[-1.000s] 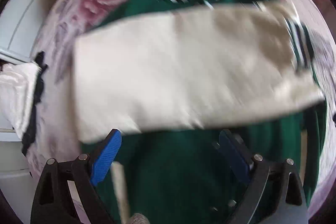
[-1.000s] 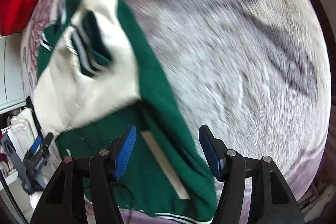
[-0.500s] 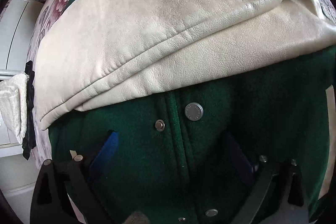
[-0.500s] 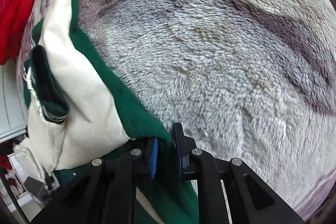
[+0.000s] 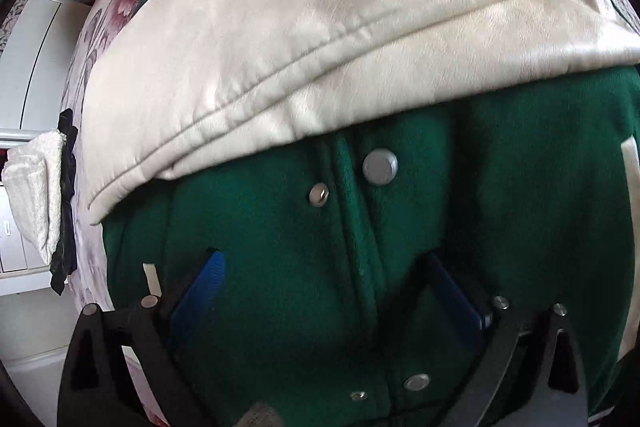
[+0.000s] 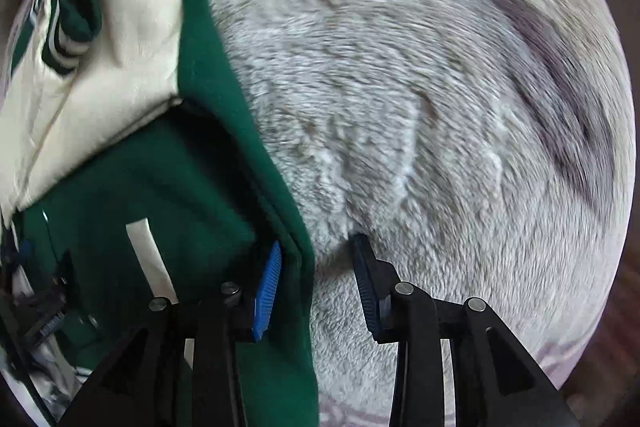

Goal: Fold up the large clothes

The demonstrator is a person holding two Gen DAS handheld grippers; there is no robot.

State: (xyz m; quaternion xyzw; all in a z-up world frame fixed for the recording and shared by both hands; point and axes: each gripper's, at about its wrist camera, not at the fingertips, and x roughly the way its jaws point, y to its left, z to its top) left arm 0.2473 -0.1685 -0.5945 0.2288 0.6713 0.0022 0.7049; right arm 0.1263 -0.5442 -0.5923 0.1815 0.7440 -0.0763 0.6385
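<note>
A: Looking through the left wrist view: left gripper (image 5: pixel 324 291) spread wide, low over the green jacket (image 5: pixel 280 267) front, snap placket between its jaws, cream sleeve (image 5: pixel 300 39) folded across beyond. Placket runs straight away from the gripper

B: Right wrist view: right gripper (image 6: pixel 316 287) parted, straddling the jacket's side edge on the fleece blanket (image 6: pixel 440 107). Risk: closing could pinch fleece too, dragging the fold askew

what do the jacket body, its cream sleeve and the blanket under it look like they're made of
Jacket body: matte green felted cloth, probably wool blend; no sheen, metal snaps set in it.
Sleeve: cream leather or faux leather; soft shine, fine grain, stitched seams.
Blanket: plush grey fleece, likely synthetic; a fuzzy pile shows, though the view is motion-blurred.
</note>
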